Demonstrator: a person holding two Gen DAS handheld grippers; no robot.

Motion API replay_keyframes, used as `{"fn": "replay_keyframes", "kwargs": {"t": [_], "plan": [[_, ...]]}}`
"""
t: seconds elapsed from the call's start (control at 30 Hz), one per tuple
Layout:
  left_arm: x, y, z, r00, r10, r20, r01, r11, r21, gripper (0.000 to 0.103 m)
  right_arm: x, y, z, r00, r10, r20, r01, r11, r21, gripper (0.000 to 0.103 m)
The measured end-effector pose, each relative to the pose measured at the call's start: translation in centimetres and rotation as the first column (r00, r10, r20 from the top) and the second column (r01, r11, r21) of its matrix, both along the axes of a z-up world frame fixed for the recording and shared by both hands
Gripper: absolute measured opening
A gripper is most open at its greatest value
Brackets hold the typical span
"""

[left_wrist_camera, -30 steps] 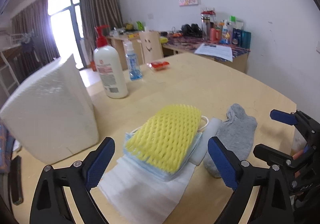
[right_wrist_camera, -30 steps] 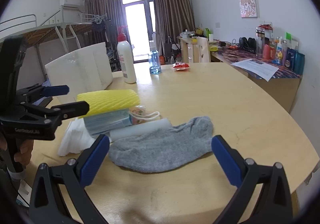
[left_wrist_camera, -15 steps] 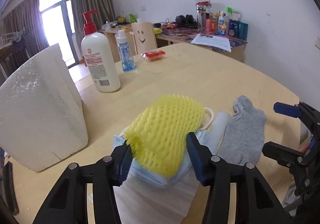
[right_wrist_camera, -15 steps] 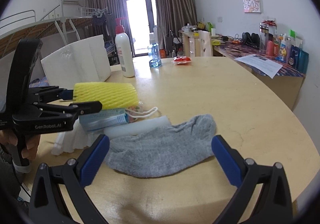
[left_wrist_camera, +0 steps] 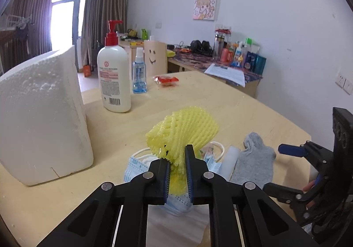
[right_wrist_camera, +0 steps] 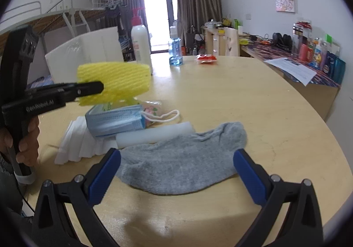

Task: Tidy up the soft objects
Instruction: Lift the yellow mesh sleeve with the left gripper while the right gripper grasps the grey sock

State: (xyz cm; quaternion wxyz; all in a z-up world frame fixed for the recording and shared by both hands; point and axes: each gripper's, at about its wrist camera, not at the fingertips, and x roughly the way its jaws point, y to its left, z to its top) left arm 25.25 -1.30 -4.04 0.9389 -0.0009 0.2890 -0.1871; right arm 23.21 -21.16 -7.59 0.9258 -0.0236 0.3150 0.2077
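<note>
My left gripper (left_wrist_camera: 177, 172) is shut on a yellow foam net sleeve (left_wrist_camera: 184, 129) and holds it lifted above the pile; it also shows in the right wrist view (right_wrist_camera: 114, 82). Below lie a stack of blue face masks (right_wrist_camera: 114, 120), white folded tissue (right_wrist_camera: 75, 145), a white foam roll (right_wrist_camera: 154, 134) and a grey sock (right_wrist_camera: 183, 158). My right gripper (right_wrist_camera: 176, 176) is open, its blue pads on either side of the near edge of the sock, above the table.
A white foam block (left_wrist_camera: 42, 114) stands at the left. A lotion pump bottle (left_wrist_camera: 113, 75), a blue spray bottle (left_wrist_camera: 139, 76) and a red packet (left_wrist_camera: 166, 80) sit farther back on the round wooden table (right_wrist_camera: 242, 103). A cluttered desk (left_wrist_camera: 220, 64) lines the wall.
My left gripper closed on the yellow foam net and lifted it off the mask stack. My right gripper stayed open and moved slightly closer to the sock.
</note>
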Motion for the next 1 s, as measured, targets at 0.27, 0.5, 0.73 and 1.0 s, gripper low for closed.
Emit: {"fn": "replay_keyframes", "kwargs": {"t": [0.27,0.5,0.73,1.0], "plan": [[-1.1,0.0,0.9,0.998,-0.01,0.07,0.012,0.999,-0.031,0.012,1.1,1.2,-1.0,0.999,0.013,-0.047,-0.017,0.996,-0.085,0.098],[-1.0,0.5,1.0,0.998,-0.006,0.065,0.009,0.999,-0.049,0.012,1.4,1.7,-2.2,0.994,0.041,-0.101,-0.053,0.991,-0.12,0.086],[-1.2,0.5,1.0,0.998,-0.001,0.068,0.005,0.999,-0.048,0.012,1.1,1.6,-2.1,0.991,0.056,-0.122,-0.07,0.991,-0.117,0.078],[-1.7,0.4,1.3,0.996,0.001,0.093,0.004,0.999,-0.045,0.012,0.1,2.0,-1.7,0.986,0.102,-0.128,-0.117,0.986,-0.115,0.032]]}}
